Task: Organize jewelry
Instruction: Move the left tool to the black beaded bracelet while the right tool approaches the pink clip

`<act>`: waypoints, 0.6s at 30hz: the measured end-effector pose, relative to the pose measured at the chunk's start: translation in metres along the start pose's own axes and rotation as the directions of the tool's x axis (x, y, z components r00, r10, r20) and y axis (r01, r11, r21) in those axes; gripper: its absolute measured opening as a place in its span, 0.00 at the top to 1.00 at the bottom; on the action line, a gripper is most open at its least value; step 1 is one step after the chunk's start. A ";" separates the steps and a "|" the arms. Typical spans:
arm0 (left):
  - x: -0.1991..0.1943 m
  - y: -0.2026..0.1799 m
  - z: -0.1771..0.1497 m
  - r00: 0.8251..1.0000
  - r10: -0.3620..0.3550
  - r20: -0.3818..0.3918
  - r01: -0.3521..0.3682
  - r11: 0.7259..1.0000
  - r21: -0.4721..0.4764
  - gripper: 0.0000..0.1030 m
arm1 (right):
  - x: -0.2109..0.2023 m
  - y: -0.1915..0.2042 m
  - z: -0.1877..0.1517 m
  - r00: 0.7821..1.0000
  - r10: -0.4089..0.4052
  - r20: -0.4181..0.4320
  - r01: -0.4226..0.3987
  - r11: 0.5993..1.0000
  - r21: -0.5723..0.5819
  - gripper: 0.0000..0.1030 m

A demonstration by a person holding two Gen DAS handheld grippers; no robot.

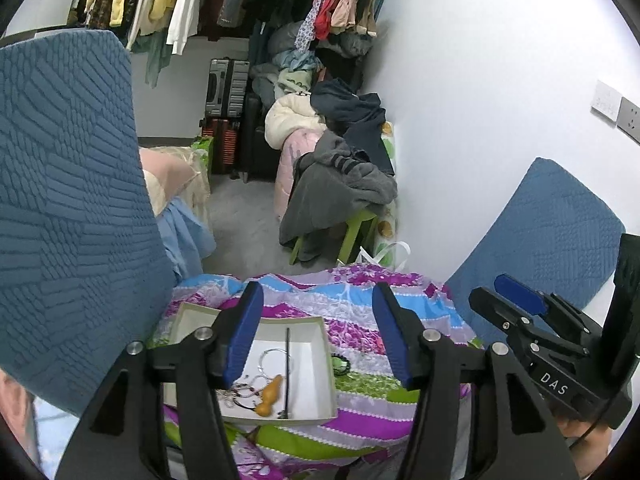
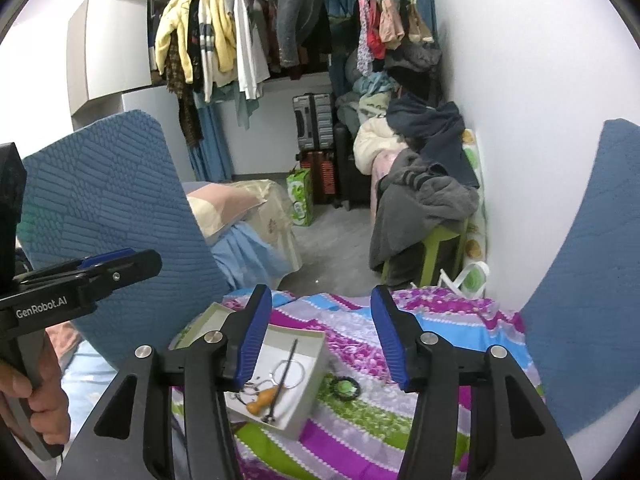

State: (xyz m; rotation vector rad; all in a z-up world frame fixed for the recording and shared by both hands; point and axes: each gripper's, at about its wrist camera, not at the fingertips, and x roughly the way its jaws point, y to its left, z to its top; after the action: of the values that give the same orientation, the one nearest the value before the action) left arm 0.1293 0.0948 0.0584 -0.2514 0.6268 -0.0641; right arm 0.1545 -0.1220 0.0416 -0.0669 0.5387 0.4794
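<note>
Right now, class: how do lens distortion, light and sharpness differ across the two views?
Left wrist view: strong fisheye bending, dark corners, even indoor light, the open left tongs sharp. Right wrist view: same curvature, white wall bright but not blown out, jewelry in the box small yet legible.

My left tongs (image 1: 318, 334) and right tongs (image 2: 320, 338) — black frames, silver screws, ribbed blue pads (image 2: 252, 340). White lettering: "DAS", "GenRobot.AI". Bare-skinned left hand (image 2: 34, 402) — black cable at the right.
</note>
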 end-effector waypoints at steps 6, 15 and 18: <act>0.008 -0.027 -0.019 1.000 -0.002 -0.005 0.002 1.000 0.012 0.44 | -0.011 -0.021 -0.016 1.000 -0.011 0.003 0.011 1.000 0.008 0.50; 0.030 -0.051 -0.053 1.000 -0.020 -0.016 0.019 1.000 -0.024 0.44 | -0.012 -0.061 -0.054 0.999 -0.041 -0.013 0.041 0.999 0.028 0.50; 0.037 -0.058 -0.065 1.000 -0.025 -0.017 0.025 0.999 -0.034 0.44 | -0.009 -0.072 -0.071 0.998 -0.048 -0.028 0.049 0.998 0.035 0.50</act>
State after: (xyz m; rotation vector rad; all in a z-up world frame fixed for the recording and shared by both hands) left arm 0.1222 0.0201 0.0009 -0.2921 0.6421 -0.0798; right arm 0.1463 -0.2033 -0.0193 -0.0523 0.5708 0.4218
